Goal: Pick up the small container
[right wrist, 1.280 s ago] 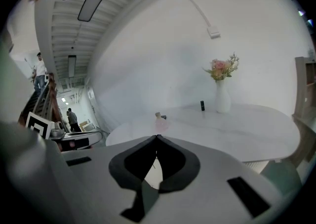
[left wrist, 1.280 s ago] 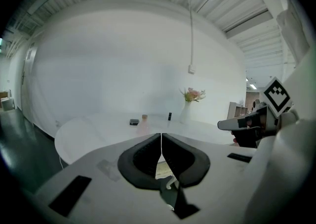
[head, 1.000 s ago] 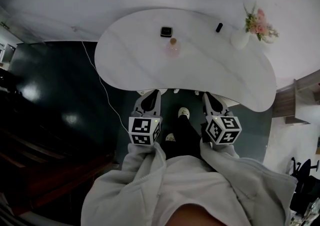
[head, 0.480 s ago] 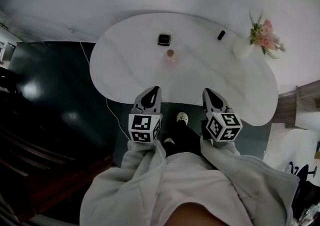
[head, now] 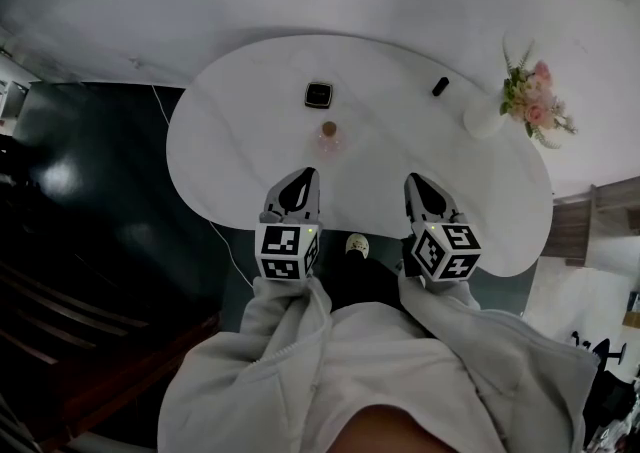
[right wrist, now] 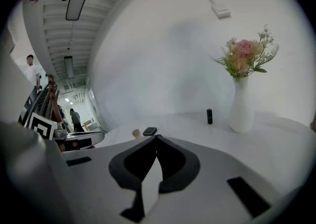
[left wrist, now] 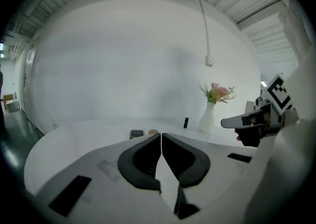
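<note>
A white curved table (head: 230, 141) stands against a white wall; the small container (head: 328, 135), cork-topped, sits mid-table just before a black square case (head: 318, 94). The left gripper (head: 303, 177) and right gripper (head: 414, 184) hover over the near edge, each with jaws pressed together on nothing

1. The small container (head: 328, 134) stands near the middle of the table (head: 230, 146), with the flat square case (head: 319, 94) just behind it.
2. At the far right is the vase (head: 483, 120), and a small upright tube (head: 440, 86) stands to its left.
3. The left gripper (head: 305, 174) and right gripper (head: 411, 181) sit side by side over the near edge, with the container ahead of the left one.
</note>
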Motion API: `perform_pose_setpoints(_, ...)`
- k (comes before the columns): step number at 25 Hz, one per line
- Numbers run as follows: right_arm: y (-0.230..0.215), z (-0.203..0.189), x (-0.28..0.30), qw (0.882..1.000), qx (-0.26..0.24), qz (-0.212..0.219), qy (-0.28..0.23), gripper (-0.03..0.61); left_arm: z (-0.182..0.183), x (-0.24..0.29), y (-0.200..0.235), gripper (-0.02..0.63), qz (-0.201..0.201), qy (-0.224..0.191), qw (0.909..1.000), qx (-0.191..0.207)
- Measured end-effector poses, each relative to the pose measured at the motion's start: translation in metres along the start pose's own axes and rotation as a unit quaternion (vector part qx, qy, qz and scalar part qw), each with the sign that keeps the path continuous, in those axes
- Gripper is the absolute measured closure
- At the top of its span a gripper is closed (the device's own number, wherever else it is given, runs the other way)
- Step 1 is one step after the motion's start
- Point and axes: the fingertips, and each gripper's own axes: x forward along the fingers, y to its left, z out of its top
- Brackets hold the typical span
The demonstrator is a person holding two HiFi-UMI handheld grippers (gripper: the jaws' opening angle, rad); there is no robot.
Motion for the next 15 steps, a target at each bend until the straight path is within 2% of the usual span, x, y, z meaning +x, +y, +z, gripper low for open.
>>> perform_pose_setpoints(13,-0.037,0.006,0.033,1.0,-0.002,0.019,0.01,0.529,-0.003,0.054,0.002,0.592,0.016,0.005,0.9998,-0.008)
perform_pose_setpoints(15,-0.042,0.005,0.035,1.0,-0.002,0.021,0.012,0.529,-0.007,0.063,0.003,0.546,0.016,0.01,0.9998,-0.008)
